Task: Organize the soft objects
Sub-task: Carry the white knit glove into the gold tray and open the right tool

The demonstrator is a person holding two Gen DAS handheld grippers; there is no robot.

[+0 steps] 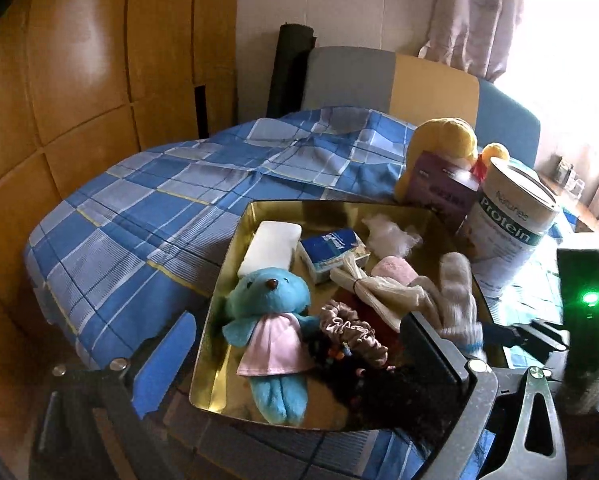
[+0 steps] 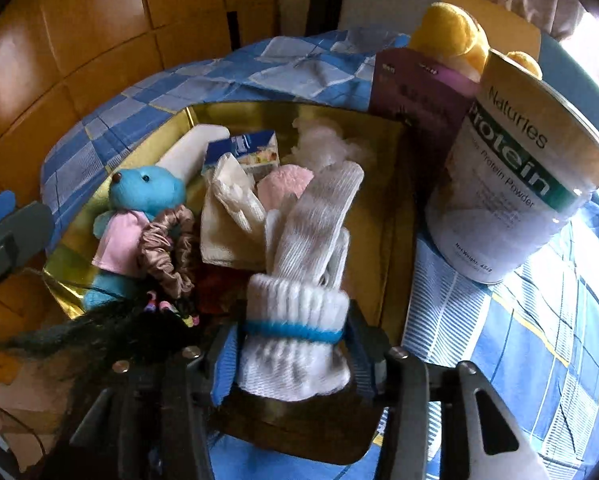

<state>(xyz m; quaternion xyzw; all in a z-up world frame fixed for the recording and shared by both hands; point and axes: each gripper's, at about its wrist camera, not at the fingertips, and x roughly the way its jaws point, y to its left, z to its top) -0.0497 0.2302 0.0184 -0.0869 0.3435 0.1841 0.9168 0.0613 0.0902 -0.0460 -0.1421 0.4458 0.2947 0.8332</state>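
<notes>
Glove being set into the tray

The glove (image 2: 299,264) lies between the right claw's (image 2: 295,344) half-open pads, over the gold tray (image 2: 395,240); release is judged next. The left claw (image 1: 299,360) is held wide, empty.

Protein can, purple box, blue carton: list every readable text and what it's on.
"Naturies" – white protein can, upper band.
"Protein" – same can, green band.
"Protein Powder" – same can, below the band.
"Net Weight: 45" and a blurred last character – same can, near the base.
Finer print on the can: too small to read.
Purple box: white marks, blurred, unreadable.
Small blue carton: white logo, blurred, unreadable.
</notes>
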